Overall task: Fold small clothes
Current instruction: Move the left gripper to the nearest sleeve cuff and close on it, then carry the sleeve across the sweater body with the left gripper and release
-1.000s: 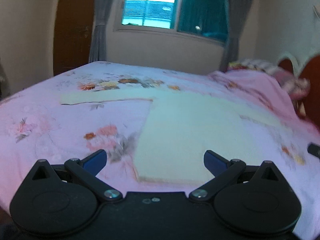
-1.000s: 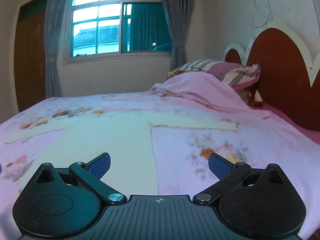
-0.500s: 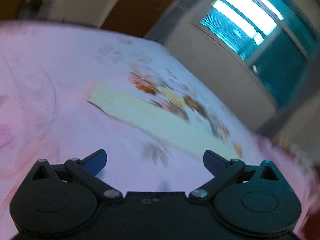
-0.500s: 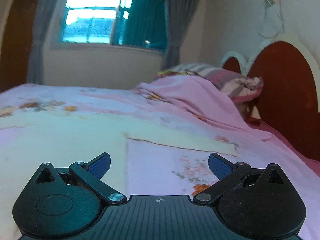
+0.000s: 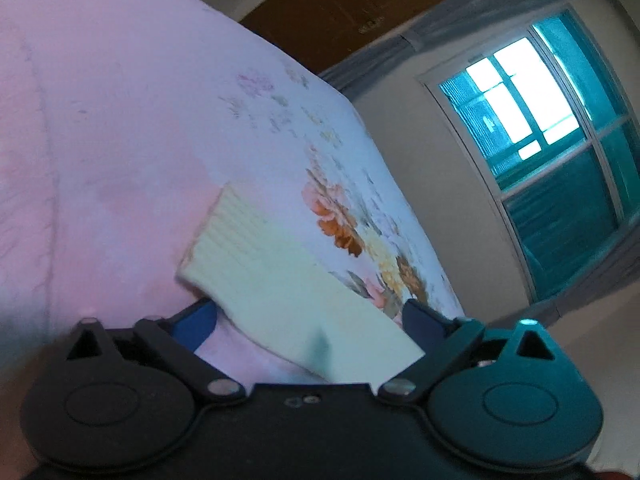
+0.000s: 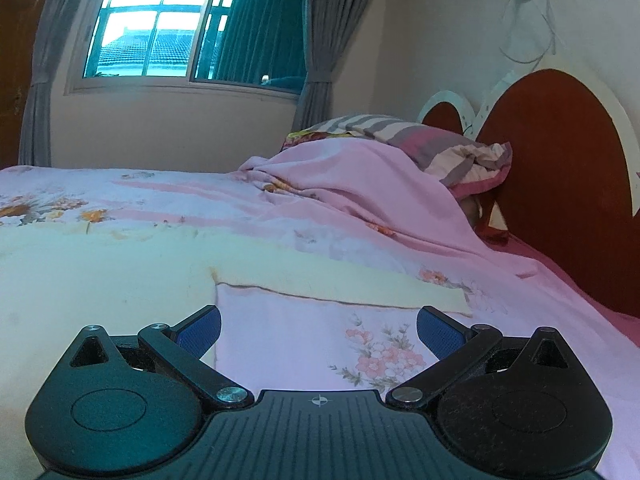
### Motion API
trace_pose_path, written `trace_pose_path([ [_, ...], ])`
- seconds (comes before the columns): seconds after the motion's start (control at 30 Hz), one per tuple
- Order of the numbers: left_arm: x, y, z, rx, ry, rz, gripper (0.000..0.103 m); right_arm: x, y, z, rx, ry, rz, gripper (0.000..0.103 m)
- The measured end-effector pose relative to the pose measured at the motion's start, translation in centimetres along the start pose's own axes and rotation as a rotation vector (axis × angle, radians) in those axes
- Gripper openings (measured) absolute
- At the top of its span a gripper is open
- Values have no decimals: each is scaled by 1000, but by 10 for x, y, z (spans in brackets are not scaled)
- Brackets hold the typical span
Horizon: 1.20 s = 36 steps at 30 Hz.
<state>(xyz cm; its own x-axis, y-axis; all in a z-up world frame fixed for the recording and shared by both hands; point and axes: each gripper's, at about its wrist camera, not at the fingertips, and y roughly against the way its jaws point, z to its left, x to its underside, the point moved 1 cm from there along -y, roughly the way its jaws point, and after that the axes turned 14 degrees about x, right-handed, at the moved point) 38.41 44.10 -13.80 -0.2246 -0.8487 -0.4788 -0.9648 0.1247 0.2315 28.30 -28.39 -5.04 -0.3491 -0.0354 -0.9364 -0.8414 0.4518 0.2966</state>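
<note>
A pale cream long-sleeved top lies flat on the pink floral bedsheet. In the left wrist view its left sleeve (image 5: 272, 280) with ribbed cuff runs between the jaws of my left gripper (image 5: 310, 318), which is open, rolled sideways and close over the sleeve. In the right wrist view the top's body (image 6: 100, 280) fills the left and its right sleeve (image 6: 340, 284) stretches to the right. My right gripper (image 6: 318, 330) is open and empty, low over the sheet just below that sleeve near the armpit.
A bunched pink blanket (image 6: 360, 200) and striped pillows (image 6: 432, 144) lie at the head of the bed by the red headboard (image 6: 560, 184). A window (image 6: 192, 28) with grey curtains is behind. A brown door (image 5: 340, 12) stands beyond the bed.
My left gripper swung left from the top's hem to the left sleeve, rolled over, and closed in on the cuff. My right gripper moved forward and lower toward the right sleeve.
</note>
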Motion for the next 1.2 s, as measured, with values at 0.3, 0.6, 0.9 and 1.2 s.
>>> trace_pose_path([
  [0.3, -4, -9, 16, -41, 54, -5, 30, 1, 6, -8, 20, 12, -8, 103],
  [0.6, -9, -15, -92, 82, -254, 7, 0, 5, -7, -27, 29, -35, 13, 103],
  [0.9, 109, -116, -274, 291, -505, 182, 1, 24, -17, -76, 73, -70, 29, 103],
  [1.2, 288, -194, -343, 332, -700, 425, 3, 57, -39, -135, 121, -124, 92, 103],
])
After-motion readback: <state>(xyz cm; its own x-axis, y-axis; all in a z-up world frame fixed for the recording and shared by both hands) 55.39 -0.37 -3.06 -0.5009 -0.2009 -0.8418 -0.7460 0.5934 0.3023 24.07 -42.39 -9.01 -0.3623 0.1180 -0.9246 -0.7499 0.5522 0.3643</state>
